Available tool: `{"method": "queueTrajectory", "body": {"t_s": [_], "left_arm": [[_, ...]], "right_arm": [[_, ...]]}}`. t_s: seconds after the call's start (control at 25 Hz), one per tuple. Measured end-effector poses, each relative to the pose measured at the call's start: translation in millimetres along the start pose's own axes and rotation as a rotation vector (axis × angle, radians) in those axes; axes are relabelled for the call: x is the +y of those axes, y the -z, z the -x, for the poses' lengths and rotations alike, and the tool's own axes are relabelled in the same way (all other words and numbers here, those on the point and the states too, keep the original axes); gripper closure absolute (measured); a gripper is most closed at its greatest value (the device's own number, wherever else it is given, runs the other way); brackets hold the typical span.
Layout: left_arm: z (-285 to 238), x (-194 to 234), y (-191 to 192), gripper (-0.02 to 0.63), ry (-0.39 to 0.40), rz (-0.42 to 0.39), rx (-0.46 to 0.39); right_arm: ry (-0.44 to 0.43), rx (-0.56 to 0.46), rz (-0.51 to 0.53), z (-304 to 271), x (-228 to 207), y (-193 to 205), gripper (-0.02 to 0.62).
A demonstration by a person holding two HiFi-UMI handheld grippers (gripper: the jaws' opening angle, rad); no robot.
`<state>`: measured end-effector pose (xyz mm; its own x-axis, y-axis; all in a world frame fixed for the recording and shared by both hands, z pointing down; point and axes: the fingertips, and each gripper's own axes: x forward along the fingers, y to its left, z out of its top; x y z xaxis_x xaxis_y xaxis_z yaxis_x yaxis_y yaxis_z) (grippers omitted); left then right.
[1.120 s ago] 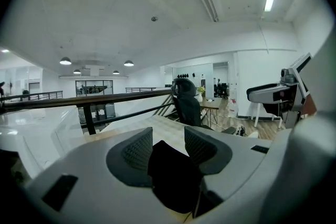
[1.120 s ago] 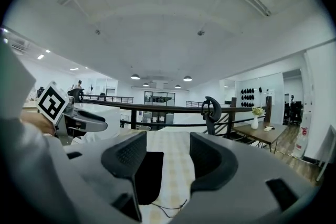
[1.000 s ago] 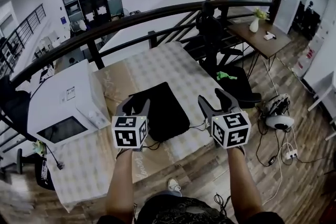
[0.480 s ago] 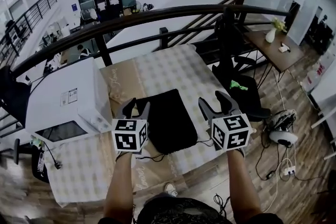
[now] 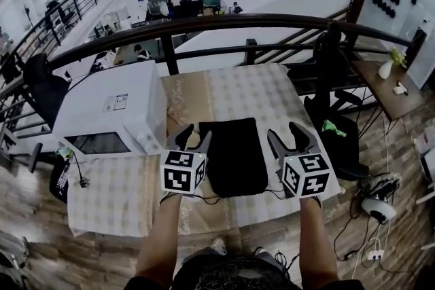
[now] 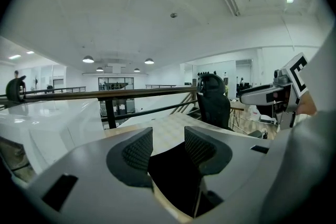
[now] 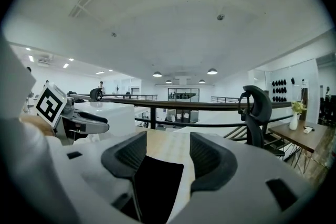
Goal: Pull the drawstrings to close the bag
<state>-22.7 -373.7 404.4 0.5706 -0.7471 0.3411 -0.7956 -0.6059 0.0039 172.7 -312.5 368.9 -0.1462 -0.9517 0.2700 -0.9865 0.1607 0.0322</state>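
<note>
On checked-cloth surface [image 5: 258,88], black fabric bag [image 5: 236,156] lies flat, rectangular and matte, near a boxy white microwave [image 5: 112,115]. Left gripper [image 5: 194,138] hovers by the bag's near left corner, right gripper [image 5: 287,136] by its near right corner. Both sets of fingers stand moderately apart, ribbed dark pads bare, holding nothing; bag shows below each gap.

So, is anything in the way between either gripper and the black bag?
Nothing visible is. The left gripper and right gripper hover open on either side of the black bag. The microwave stands apart, off to the left.
</note>
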Motion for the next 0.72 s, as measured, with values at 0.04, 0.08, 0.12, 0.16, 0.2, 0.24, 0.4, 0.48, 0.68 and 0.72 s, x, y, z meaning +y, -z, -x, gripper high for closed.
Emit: {"method": "queueTrajectory", "body": {"t_s": [0.04,0.08,0.12,0.16,0.2,0.24,0.4,0.48,0.68,0.72], "left_arm": [[3,-4,1,0.416,-0.015,0.000,-0.001],[6,-6,1,0.416,-0.036,0.001,-0.003],[10,-8,0,0.416,-0.059,0.003,-0.007],[14,-10,-1,0.416,-0.082,0.006,-0.011],[17,-13,-2,0.416,-0.103,0.010,-0.014],[20,-17,-3,0.416,-0.121,0.013,-0.014],[32,-32,-3,0.416,-0.186,0.023,-0.018],[39,-36,-1,0.416,-0.219,0.033,-0.025],[56,-46,5,0.416,-0.275,0.050,-0.042],[59,-49,6,0.416,-0.283,0.048,-0.044]], "right_arm": [[-0.018,-0.005,0.005,1,-2,-1,0.353],[-0.040,-0.010,0.012,2,-2,-3,0.353],[-0.064,-0.015,0.021,2,-3,-5,0.353],[-0.087,-0.018,0.029,3,-4,-6,0.353],[-0.109,-0.020,0.036,5,-5,-7,0.353],[-0.129,-0.022,0.043,7,-7,-8,0.353],[-0.200,-0.029,0.064,15,-12,-8,0.353],[-0.232,-0.032,0.073,18,-14,-5,0.353],[-0.302,-0.042,0.093,28,-16,3,0.353],[-0.312,-0.043,0.099,31,-16,5,0.353]]}}
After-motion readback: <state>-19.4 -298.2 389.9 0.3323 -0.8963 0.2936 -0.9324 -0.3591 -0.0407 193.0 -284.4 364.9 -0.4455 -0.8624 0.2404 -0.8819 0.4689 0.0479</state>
